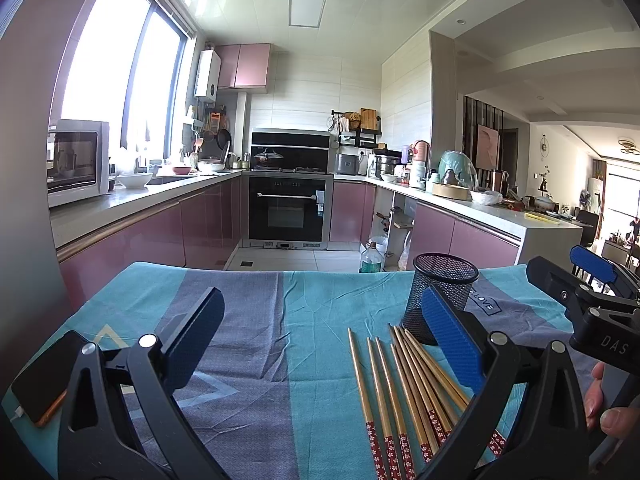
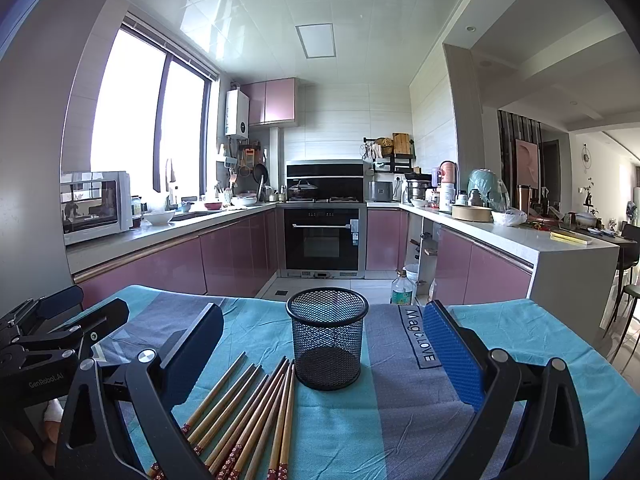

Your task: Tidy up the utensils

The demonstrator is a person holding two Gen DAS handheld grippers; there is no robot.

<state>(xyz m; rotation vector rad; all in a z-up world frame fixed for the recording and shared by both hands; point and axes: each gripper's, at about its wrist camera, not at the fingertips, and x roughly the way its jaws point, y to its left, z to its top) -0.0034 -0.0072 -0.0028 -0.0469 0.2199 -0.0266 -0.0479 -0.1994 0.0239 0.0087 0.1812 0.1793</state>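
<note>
Kitchen with pink cabinets behind; tabletop point(image 2: 520, 332) covered in a teal and grey striped cloth. Left gripper point(image 1: 320, 344) jaws wide apart, nothing between them but cloth, hovering low over the lower centre of the left wrist frame. Right gripper point(image 2: 324, 352) jaws also spread wide and empty, framing the holder in the right wrist frame.

Chopsticks point(image 1: 404, 392) lie loose in a fanned bundle flat on the cloth, lower right of the left wrist frame, tips toward the mesh holder point(image 2: 327, 344). Holder stands upright just beyond the tips, centre of the right wrist frame; appears empty, no sticks rising from it. A phone point(image 1: 44, 376) lies at the lower left edge of the left view.

Progress judged: nothing sorted yet. All visible chopsticks still to be picked up and stood in the holder; no grasp begun.
</note>
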